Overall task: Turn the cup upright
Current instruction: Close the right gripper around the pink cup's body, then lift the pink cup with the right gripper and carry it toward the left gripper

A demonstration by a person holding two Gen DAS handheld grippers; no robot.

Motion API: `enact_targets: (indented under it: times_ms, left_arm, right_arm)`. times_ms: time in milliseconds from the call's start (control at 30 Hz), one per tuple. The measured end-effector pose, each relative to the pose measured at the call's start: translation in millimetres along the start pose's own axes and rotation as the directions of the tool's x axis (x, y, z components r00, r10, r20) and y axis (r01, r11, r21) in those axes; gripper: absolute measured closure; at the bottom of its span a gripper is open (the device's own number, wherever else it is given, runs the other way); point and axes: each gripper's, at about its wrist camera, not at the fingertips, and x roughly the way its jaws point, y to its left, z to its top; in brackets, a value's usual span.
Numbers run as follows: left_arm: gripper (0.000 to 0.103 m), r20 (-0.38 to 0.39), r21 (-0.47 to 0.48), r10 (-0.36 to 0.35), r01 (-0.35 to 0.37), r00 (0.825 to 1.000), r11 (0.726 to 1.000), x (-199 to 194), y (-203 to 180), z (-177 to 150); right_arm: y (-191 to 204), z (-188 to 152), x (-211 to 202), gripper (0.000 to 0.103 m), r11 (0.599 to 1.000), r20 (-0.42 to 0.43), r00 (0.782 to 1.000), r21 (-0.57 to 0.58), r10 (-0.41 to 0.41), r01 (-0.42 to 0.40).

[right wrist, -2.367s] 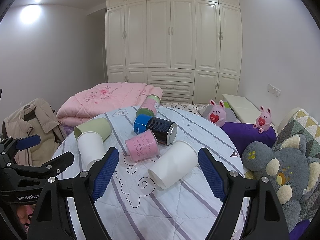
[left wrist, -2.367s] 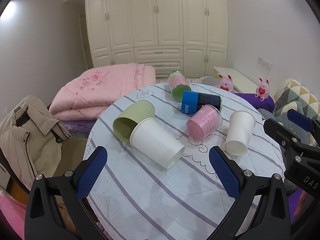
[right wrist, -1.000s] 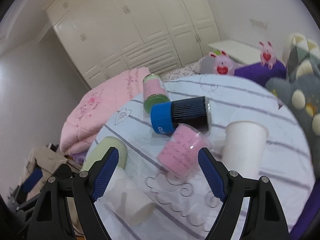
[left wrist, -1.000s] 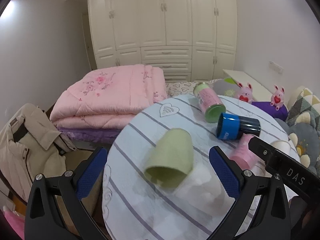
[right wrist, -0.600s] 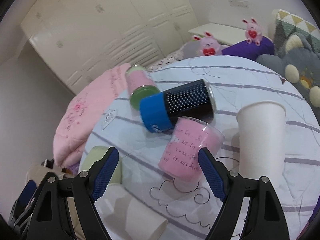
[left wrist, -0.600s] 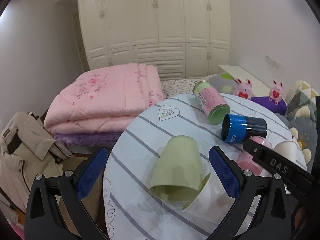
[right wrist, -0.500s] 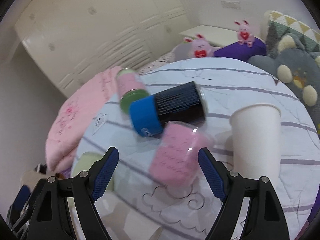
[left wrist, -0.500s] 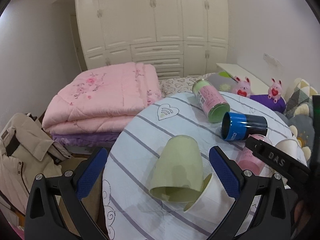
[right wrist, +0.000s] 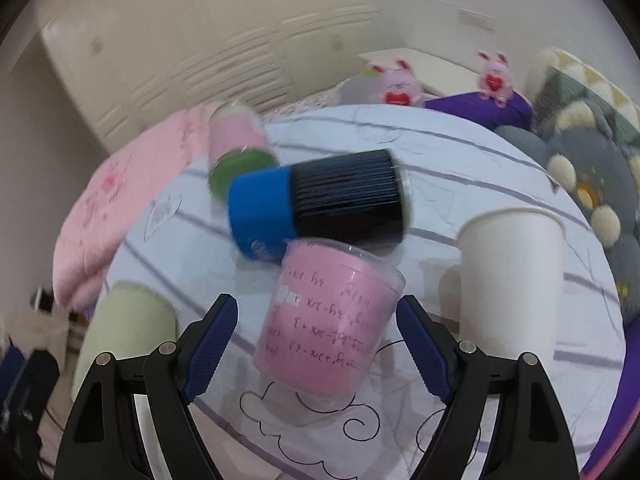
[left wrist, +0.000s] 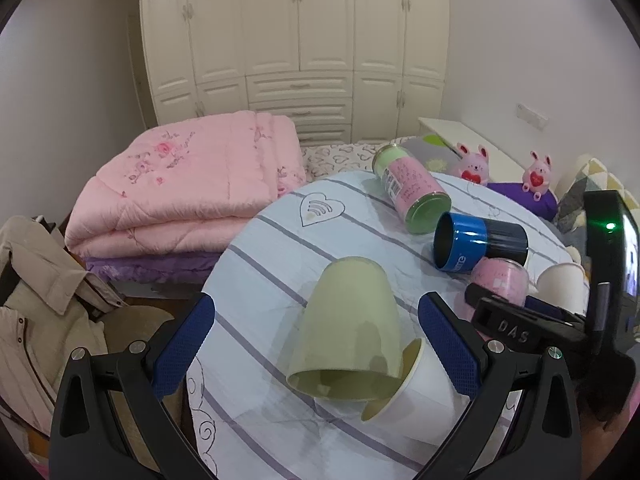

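Several cups lie on their sides on a round striped table (left wrist: 272,240). A pale green cup (left wrist: 348,332) lies with its mouth toward me, between the open fingers of my left gripper (left wrist: 316,344). A white paper cup (left wrist: 416,396) lies against it. My right gripper (right wrist: 316,340) is open around a pink cup (right wrist: 328,320) lying on its side. A blue and black cup (right wrist: 320,204), a pink and green cup (right wrist: 240,156) and a white paper cup (right wrist: 512,280) also lie there. Both grippers are empty.
A folded pink quilt (left wrist: 188,192) and a beige coat (left wrist: 36,300) lie left of the table. Plush toys (right wrist: 592,168) and a purple cushion (right wrist: 480,110) sit at the right. White wardrobes (left wrist: 296,48) stand behind.
My left gripper has closed in on the green cup, which now lies between its fingers. My right gripper has moved forward and down onto the pink cup.
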Motion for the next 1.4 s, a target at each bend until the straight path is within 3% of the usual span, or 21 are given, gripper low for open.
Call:
enact_targets:
  times_ms: [200, 300, 900, 1400]
  left_arm:
    - [0.0, -0.005, -0.012, -0.004, 0.004, 1.0, 1.0, -3, 4, -2]
    - [0.0, -0.006, -0.015, 0.001, -0.001, 1.0, 1.0, -4, 5, -3]
    - [0.0, -0.059, -0.035, -0.012, 0.01, 0.998, 0.999, -21, -20, -16]
    - [0.0, -0.103, 0.001, -0.004, 0.004, 0.995, 1.0, -45, -75, -39]
  right_arm:
    - [8, -2, 14, 0.02, 0.995, -0.029, 0.998, -0.091, -0.051, 0.048]
    - [16, -6, 18, 0.032, 0.986, -0.048, 0.997, -0.161, -0.055, 0.046]
    - [-7, -16, -24, 0.033, 0.957, -0.083, 0.992, -0.267, 0.094, -0.113]
    - [-45, -59, -53, 0.032, 0.915, -0.169, 0.964, -0.319, 0.203, -0.249]
